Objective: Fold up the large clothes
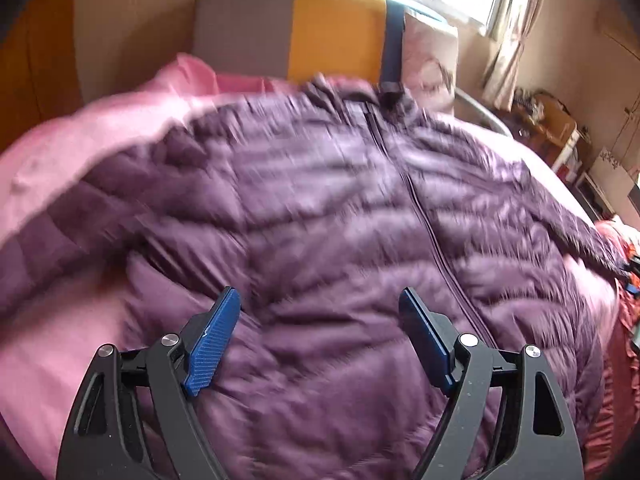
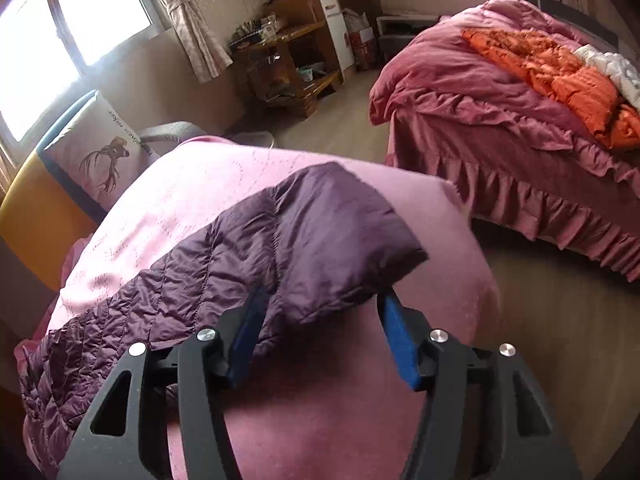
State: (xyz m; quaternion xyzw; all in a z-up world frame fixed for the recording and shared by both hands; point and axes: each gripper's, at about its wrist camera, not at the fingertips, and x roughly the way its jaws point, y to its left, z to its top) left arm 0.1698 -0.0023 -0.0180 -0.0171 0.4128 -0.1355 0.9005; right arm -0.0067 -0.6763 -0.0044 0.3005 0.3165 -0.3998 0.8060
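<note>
The left gripper point(image 1: 320, 300) hovers with jaws spread wide and empty over the purple puffer jacket point(image 1: 328, 208), which lies zipped and flat on the pink bedspread point(image 1: 60, 152). The right gripper point(image 2: 320, 300) stands open around the sleeve end point(image 2: 320, 232), pads not pressing it. Beyond stand a deer-print pillow point(image 2: 96, 148) and a second bed point(image 2: 500, 128).

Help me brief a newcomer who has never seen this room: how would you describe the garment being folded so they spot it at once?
Find the bed with the pale pink cover, the one beside the deer-print pillow. Spread across it lies the purple jacket. Its dark, shiny quilted puffer fabric and long centre zip set it apart from the orange quilt on the other, ruffled bed.
</note>
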